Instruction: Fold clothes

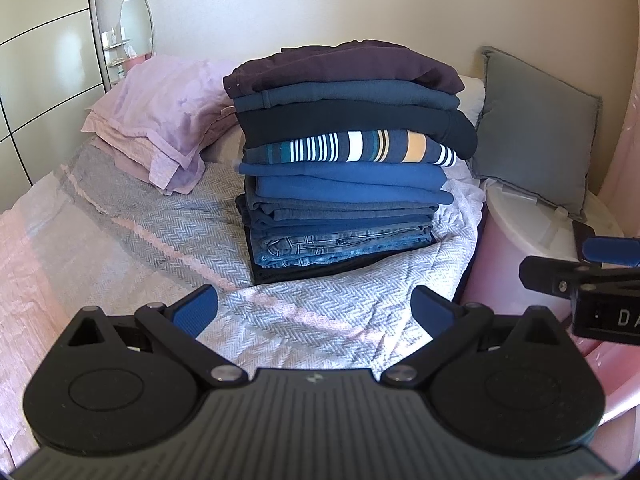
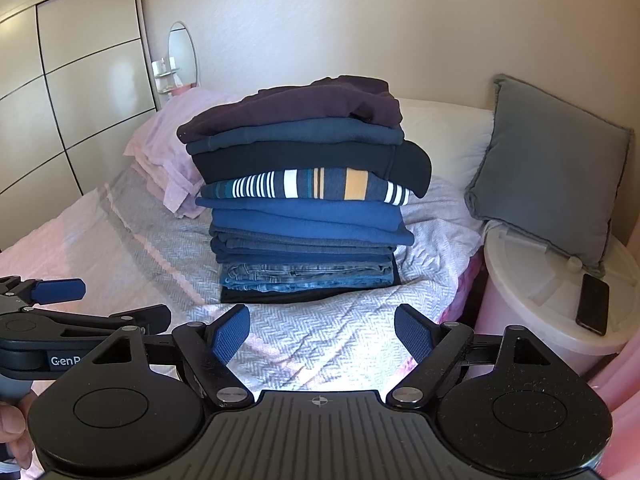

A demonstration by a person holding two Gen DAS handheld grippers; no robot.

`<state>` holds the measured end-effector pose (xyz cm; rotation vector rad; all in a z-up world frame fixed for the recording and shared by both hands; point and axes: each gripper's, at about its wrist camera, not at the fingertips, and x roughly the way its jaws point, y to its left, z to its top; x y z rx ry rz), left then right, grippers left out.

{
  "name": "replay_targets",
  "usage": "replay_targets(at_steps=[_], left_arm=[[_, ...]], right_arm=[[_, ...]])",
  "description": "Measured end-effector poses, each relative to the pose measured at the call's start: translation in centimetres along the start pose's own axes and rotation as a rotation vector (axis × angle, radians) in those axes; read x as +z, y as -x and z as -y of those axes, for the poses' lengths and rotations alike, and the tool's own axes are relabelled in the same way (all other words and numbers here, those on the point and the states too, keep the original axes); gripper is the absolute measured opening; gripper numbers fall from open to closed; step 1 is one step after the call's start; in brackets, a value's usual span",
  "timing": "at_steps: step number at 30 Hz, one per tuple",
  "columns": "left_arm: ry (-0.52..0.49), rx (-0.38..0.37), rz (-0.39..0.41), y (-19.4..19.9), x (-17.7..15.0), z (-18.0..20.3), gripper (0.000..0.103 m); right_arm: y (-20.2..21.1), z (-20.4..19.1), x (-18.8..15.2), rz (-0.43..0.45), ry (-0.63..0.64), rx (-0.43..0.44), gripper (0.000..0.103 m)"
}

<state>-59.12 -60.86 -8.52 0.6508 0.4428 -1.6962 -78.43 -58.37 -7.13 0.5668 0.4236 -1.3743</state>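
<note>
You held both tools low over the bed, and neither carried anything: your left gripper (image 1: 314, 308) had its blue-padded fingers spread wide over the grey-and-white herringbone bedspread (image 1: 320, 320), and your right gripper (image 2: 322, 334) was spread the same way, empty.

The tall stack of folded clothes (image 1: 344, 156) stood on the bedspread ahead of both tools, near the bed's right edge. Its exact count was hard to fix: roughly ten layers showed, with a dark purple garment (image 1: 340, 66) on top, one multicoloured striped piece (image 1: 352, 146) mid-stack and folded blue jeans (image 1: 344, 246) low down. A black layer beneath them was mostly hidden.

In the left wrist view your right tool was cut off by the frame edge. In the right wrist view your left hand (image 2: 14, 432) showed only as fingertips at the corner.

One grey square cushion (image 2: 548, 172) leaned on a round white lid (image 2: 532, 280), partly covering it; one dark phone (image 2: 593, 303) lay there too. The lilac pillows (image 1: 160, 120) were piled together, number unclear.
</note>
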Motion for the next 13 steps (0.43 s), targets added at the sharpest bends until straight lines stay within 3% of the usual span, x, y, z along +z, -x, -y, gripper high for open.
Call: replay_targets(at_steps=[13], left_arm=[[0.008, 0.003, 0.000, -0.25, -0.13, 0.18, 0.102]], right_arm=[[-0.33, 0.38, 0.00, -0.013, 0.008, 0.006, 0.082]])
